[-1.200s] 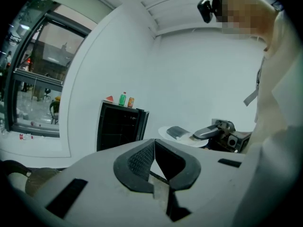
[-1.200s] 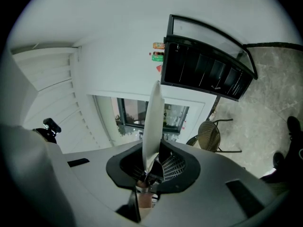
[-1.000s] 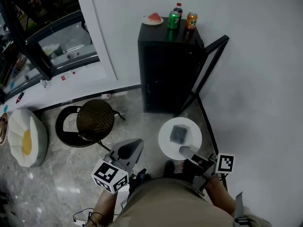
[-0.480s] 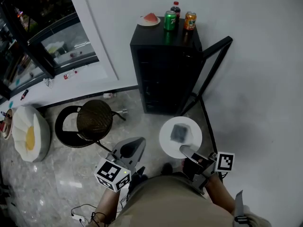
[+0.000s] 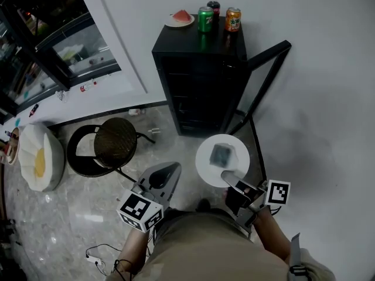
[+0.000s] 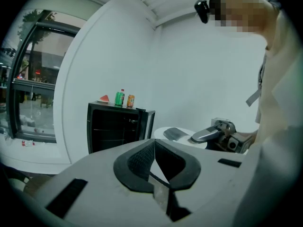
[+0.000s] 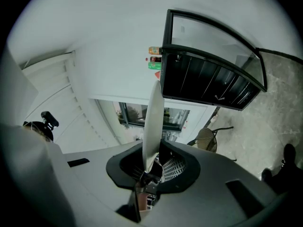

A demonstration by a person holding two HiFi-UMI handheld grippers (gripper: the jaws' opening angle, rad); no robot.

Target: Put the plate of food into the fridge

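The plate has been carried a little closer to the black fridge since a moment ago. The fridge stands against the wall with its door swung open to the right. Its inside is so dark that only faint shelf lines show. On its top sit a small dish of watermelon, a green can, an orange can and a bottle half hidden behind them.

The white plate, held level just short of the fridge's foot, carries one greyish piece of food, too blurred to name. The right gripper pinches the plate's near rim. The left gripper hangs beside it, jaws pressed together on nothing.
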